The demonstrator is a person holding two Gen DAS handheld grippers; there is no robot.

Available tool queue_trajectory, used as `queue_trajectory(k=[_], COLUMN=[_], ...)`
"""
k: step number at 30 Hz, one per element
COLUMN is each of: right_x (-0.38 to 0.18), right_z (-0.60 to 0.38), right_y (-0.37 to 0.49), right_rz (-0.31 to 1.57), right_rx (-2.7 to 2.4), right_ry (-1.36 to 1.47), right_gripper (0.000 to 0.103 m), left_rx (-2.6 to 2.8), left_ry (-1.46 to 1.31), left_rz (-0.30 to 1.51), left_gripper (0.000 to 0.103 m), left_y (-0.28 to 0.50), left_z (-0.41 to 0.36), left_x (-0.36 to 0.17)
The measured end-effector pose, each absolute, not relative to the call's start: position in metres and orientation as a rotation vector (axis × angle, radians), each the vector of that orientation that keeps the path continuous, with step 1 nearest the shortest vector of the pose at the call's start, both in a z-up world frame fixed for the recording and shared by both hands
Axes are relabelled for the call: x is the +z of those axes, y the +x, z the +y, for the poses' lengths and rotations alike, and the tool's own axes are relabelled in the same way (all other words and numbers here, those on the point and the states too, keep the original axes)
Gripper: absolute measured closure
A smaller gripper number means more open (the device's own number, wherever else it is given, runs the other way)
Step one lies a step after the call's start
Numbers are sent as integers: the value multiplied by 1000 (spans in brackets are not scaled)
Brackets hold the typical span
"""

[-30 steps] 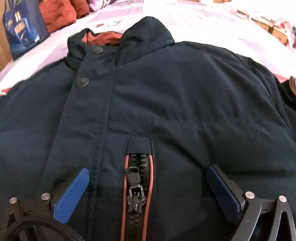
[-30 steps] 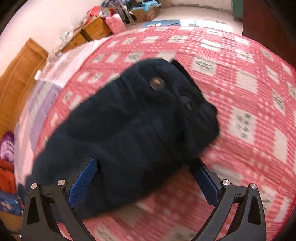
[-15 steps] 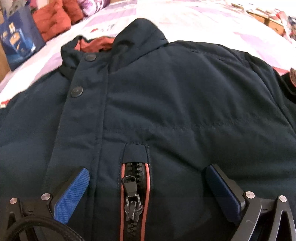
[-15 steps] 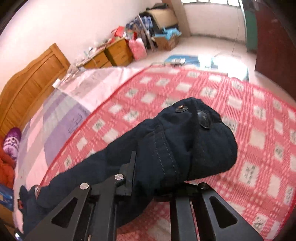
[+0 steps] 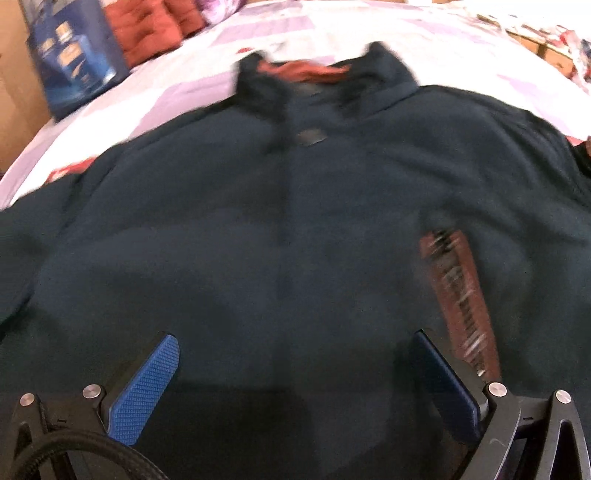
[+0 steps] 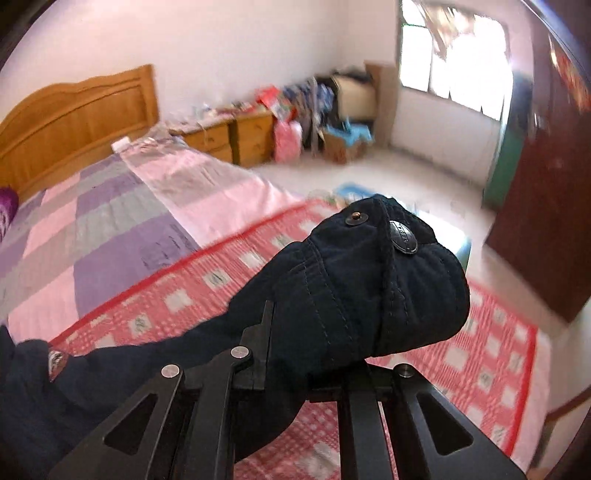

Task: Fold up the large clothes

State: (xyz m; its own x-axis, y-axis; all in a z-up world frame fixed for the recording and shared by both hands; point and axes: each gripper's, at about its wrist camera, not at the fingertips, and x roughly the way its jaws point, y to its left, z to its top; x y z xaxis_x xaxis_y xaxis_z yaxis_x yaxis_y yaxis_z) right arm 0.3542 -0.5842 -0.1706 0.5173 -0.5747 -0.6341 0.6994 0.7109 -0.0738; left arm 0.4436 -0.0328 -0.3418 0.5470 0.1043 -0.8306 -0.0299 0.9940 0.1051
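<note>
Loads of open bed point(image 6: 110, 236) past the jacket point(image 5: 295, 240), purple quilt totally bare. Clutter's only at the edges: blue bag point(image 5: 74, 62) and red cushions point(image 5: 155, 26) by the collar, headboard point(image 6: 74, 118), nightstands point(image 6: 236, 136) along the wall.

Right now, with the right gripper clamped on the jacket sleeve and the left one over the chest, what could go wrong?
1. The right gripper pinches the sleeve behind its bulky cuff; the padded fabric may slip out as it is carried over.
2. The left gripper is open above the jacket, pinning nothing, so pulling the sleeve may drag the whole body across the bed.
3. The exposed zipper lies beside the left fingers and might snag.
</note>
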Motion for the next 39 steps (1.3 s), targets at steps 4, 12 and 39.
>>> queue_trajectory(k=[4, 12, 39], right_x=[-137, -124, -330], right_z=[-519, -330, 11], right_y=[377, 439, 485], right_rz=[618, 582, 866], right_rx=[-699, -390, 98], right_ry=[68, -190, -474], right_gripper=[91, 91, 85], left_rx=[118, 132, 194], left_ry=[58, 30, -82], left_rz=[998, 1011, 1043], left_gripper=[0, 0, 0], left_y=[416, 377, 320], left_z=[9, 65, 191], left_x=[-336, -326, -341])
